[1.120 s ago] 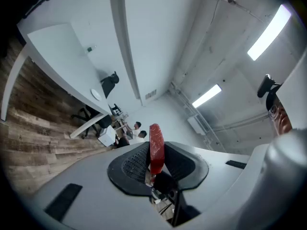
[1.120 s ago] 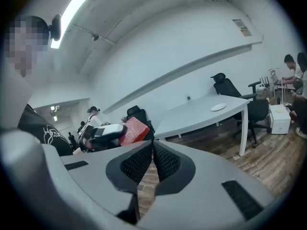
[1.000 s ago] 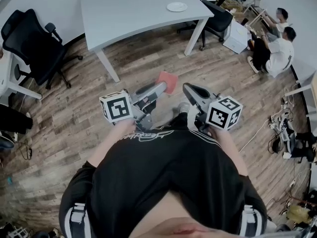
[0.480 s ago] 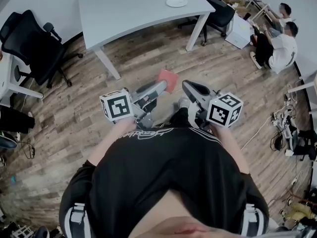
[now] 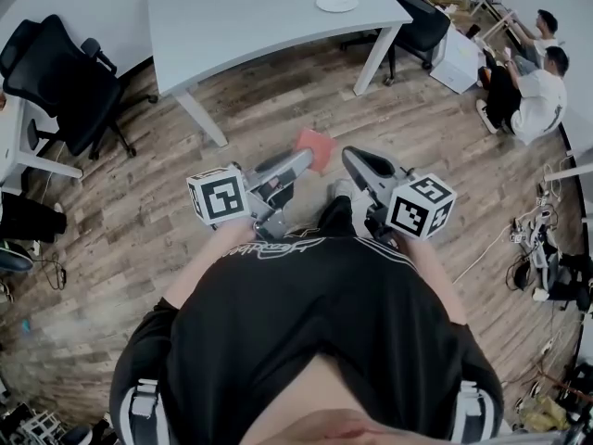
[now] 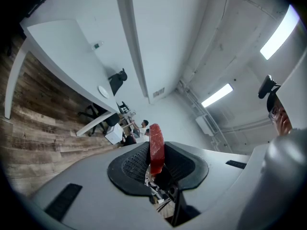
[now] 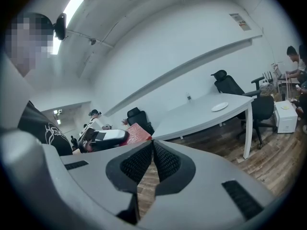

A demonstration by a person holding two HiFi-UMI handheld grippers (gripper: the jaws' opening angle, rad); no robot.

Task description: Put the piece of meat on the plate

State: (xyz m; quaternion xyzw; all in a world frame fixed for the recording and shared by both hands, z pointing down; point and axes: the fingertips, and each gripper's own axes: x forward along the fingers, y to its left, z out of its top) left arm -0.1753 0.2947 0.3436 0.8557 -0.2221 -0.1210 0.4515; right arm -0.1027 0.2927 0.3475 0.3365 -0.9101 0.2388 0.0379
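Left gripper (image 6: 156, 158) jaws stay clamped on the red piece of meat (image 6: 155, 135); right gripper (image 7: 152, 151) jaws together, empty. Over the last second I only edged toward the surface (image 5: 232, 26); plate (image 5: 336, 2) at its far right, still well apart.

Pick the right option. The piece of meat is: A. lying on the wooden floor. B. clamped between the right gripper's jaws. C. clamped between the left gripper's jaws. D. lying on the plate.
C: the left gripper view shows the red piece of meat pinched upright between the jaws of the left gripper, while the plate on the table holds nothing.
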